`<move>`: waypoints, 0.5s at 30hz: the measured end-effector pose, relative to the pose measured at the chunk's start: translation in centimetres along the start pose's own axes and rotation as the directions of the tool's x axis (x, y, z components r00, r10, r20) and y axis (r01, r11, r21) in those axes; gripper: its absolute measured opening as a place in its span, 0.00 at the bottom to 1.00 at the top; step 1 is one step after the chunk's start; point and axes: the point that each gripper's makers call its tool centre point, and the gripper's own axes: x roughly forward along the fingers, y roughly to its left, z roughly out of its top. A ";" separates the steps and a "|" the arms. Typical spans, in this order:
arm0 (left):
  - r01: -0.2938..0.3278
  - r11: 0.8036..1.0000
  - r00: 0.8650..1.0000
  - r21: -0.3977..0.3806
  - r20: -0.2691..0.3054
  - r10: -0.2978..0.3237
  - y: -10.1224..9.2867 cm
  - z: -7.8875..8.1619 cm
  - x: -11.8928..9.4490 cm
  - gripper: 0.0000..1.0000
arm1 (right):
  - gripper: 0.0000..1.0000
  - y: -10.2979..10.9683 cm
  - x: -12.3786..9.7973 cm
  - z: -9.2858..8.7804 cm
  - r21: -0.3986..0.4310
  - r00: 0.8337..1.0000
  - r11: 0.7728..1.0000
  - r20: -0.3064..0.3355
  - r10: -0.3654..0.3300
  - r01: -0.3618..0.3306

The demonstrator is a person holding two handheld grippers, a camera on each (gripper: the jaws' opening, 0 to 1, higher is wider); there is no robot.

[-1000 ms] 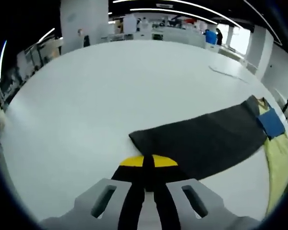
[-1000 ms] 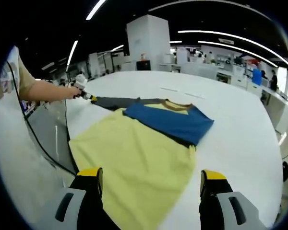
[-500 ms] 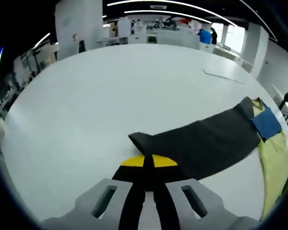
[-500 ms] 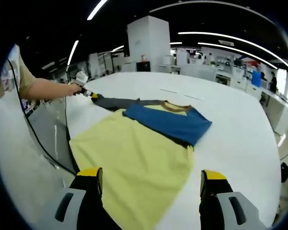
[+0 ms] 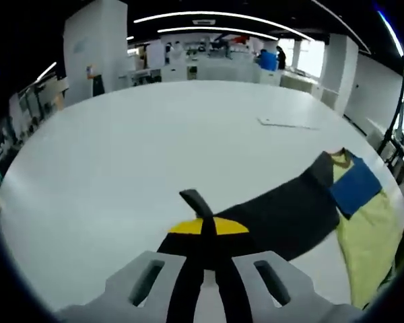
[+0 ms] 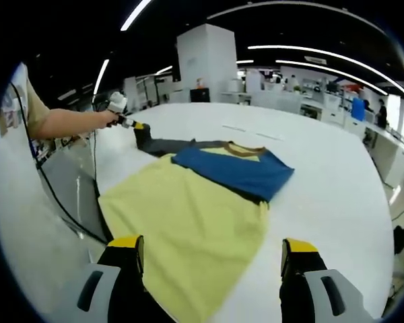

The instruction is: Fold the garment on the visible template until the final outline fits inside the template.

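A big white tabletop (image 5: 121, 155) carries the shirt (image 6: 188, 215), spread flat. My left gripper (image 5: 208, 229) has its fingers closed on the dark sleeve (image 5: 283, 215); the cloth looks soft, light, droopy. My right gripper (image 6: 212, 259) hangs wide open above the yellow hem, a good edge to take.

The garment's (image 6: 195, 215) lower hem is cut off between the right gripper's (image 6: 212, 259) jaws at frame bottom.
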 end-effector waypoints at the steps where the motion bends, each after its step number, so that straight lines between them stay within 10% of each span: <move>1: 0.005 1.000 1.000 0.003 0.005 -0.005 -0.3 0.3 0.0 0.00 | 0.82 0.0 0.0 -0.1 0.000 1.000 1.000 -0.001 -0.001 0.001; 15: 0.091 0.994 0.995 0.069 0.039 -0.093 -4.7 3.6 0.2 0.00 | 0.82 -0.2 -0.5 -0.5 0.012 1.000 1.000 0.011 -0.005 0.005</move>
